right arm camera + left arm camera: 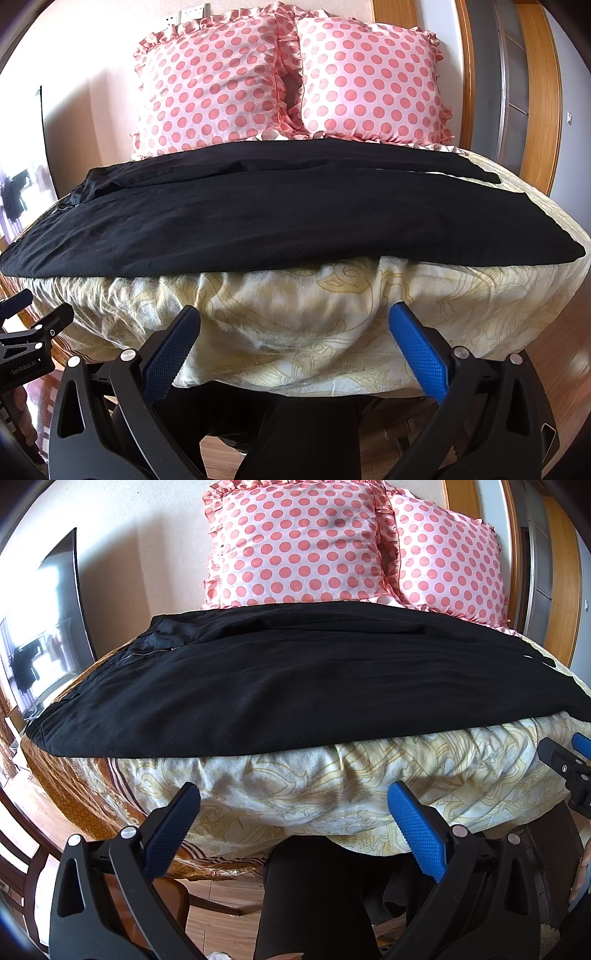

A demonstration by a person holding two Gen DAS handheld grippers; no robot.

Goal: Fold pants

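Note:
Black pants (295,679) lie flat across the bed, waist and zipper at the left, legs running right; they also show in the right wrist view (280,218). The far leg end (476,171) lies apart from the near one. My left gripper (295,805) is open and empty, held off the bed's near edge below the pants. My right gripper (295,325) is open and empty too, at the same edge further right. Its side shows at the right of the left wrist view (569,760).
The bed has a cream patterned sheet (332,786) hanging over the near edge. Two pink polka-dot pillows (221,81) (373,77) stand at the headboard. A dark screen (55,620) is at the left. A wooden door frame (535,92) is at the right. The person's legs (314,904) are below.

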